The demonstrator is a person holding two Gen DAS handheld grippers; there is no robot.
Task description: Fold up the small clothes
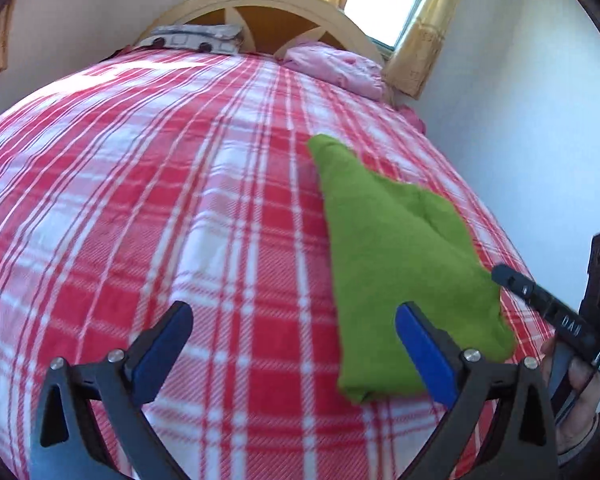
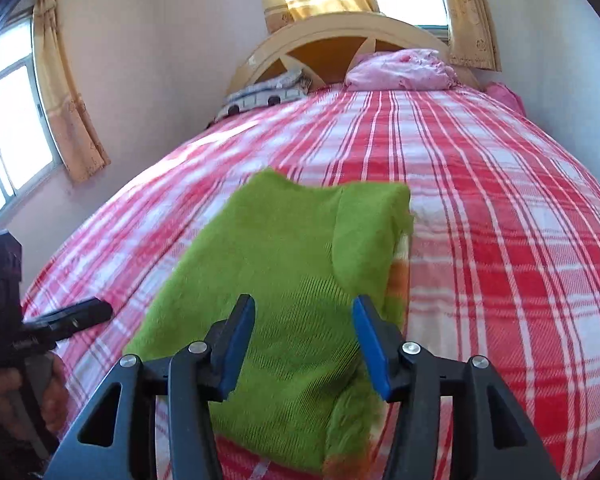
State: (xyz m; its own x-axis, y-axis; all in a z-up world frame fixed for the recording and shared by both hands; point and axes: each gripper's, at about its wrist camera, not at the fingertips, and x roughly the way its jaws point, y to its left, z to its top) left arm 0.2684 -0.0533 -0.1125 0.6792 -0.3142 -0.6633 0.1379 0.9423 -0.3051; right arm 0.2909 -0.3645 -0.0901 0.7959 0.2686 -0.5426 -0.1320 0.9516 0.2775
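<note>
A small green knitted garment [image 1: 396, 248] lies folded on the red and white plaid blanket [image 1: 179, 200]; it also fills the middle of the right wrist view [image 2: 283, 280]. My left gripper [image 1: 293, 328] is open and empty, hovering above the blanket just left of the garment's near edge. My right gripper [image 2: 304, 324] is open and empty, low over the garment's near half; one side of the cloth is folded over at its right. The right gripper shows at the right edge of the left wrist view [image 1: 548, 304], and the left gripper at the left edge of the right wrist view [image 2: 59, 320].
The bed's curved wooden headboard [image 1: 267, 4] stands at the far end with a pink pillow [image 1: 340, 66] and a patterned pillow [image 1: 191, 38]. A white wall [image 1: 520, 120] runs along the bed's right side. Windows with yellow curtains [image 2: 65, 92] are behind and to the left.
</note>
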